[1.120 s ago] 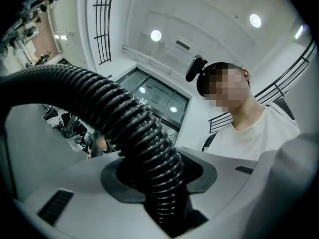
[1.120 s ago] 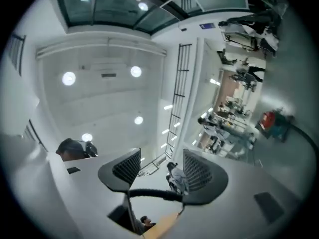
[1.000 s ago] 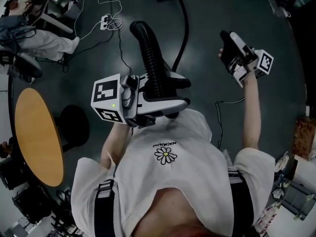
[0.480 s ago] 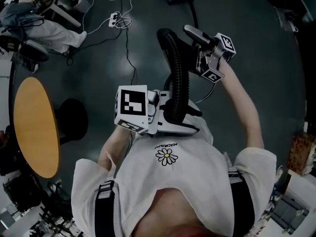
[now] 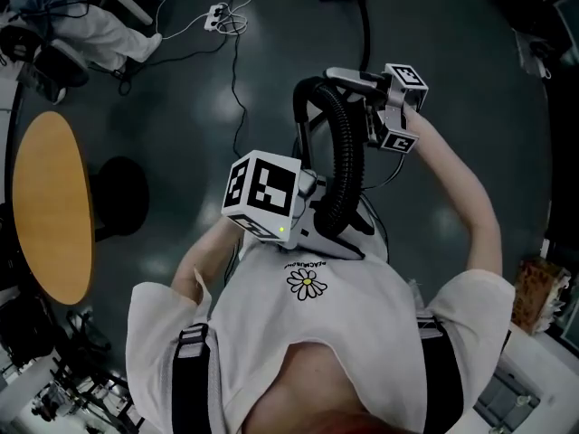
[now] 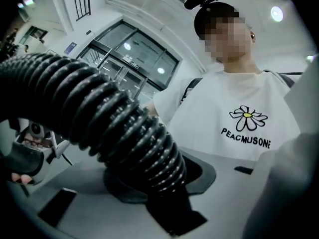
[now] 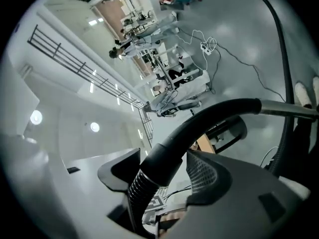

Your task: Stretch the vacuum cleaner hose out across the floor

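Lower centre, the left gripper (image 5: 336, 224) has just closed its jaws further and clamps the one ribbed black vacuum hose (image 5: 348, 161), which arches up to frame centre. There the right gripper (image 5: 333, 81) straddles its smooth cuff (image 7: 164, 158), jaws apart. Two grippers, one hose. Beyond: glossy dark-grey floor (image 5: 470, 89), one round wooden table (image 5: 50, 206) at left, power strip (image 5: 217, 12) upper left.

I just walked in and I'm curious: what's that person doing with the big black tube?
A person holds a gripper in each hand. The left gripper clamps the ribbed black vacuum hose; the right gripper sits open around the smooth curved end, seemingly not squeezing. The hose isn't stretched across the floor yet.
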A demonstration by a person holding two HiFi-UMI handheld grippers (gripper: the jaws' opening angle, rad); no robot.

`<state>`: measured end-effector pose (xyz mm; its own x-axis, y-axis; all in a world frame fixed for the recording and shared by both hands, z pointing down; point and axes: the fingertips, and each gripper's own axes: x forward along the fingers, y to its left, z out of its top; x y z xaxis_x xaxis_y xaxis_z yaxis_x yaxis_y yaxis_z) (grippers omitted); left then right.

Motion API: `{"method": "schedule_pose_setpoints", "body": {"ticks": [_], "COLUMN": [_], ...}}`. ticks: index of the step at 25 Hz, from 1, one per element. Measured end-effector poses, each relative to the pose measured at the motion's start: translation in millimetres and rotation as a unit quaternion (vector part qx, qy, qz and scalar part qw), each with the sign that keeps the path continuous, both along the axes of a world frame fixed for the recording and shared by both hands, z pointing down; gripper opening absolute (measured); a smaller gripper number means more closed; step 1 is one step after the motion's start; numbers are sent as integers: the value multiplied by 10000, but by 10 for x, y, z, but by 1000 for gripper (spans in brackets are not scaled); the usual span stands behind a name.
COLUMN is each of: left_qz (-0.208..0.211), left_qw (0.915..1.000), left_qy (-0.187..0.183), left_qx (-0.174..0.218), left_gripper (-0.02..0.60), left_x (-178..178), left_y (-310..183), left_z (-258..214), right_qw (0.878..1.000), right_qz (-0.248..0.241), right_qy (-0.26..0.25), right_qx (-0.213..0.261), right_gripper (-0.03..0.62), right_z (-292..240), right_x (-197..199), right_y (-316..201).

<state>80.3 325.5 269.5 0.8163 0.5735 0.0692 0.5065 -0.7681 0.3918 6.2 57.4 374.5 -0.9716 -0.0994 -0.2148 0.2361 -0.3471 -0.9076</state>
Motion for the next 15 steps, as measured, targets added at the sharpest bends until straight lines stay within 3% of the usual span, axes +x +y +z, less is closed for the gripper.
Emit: {"method": "schedule_pose_setpoints", "body": {"ticks": [3, 5, 8, 11, 15], "left_qz": [199, 124, -746, -1745, -2445], "left_qw": [9996, 9998, 9954, 9814, 9664], "left_qy": [-97, 17, 554, 733, 647], "left_qx": [172, 133, -221, -311, -458], "left_gripper": [146, 144, 144, 147, 166], "left_x": [41, 69, 57, -39, -153], "left_y": [71, 50, -198, -488, -677], "left_z": [63, 75, 66, 223, 390], "right_qw": [9999, 9998, 9915, 9683, 9172], "right_qz": [3, 65, 654, 1162, 1456], "right_qy": [-99, -149, -575, -855, -828], "right_qx": [-122, 80, 967, 2039, 3616], "right_gripper": [281, 281, 279, 277, 270], "right_z": [-46, -169, -582, -1041, -1554], "right_x": [-72, -129, -71, 154, 378], "right_y": [40, 33, -118, -263, -213]}}
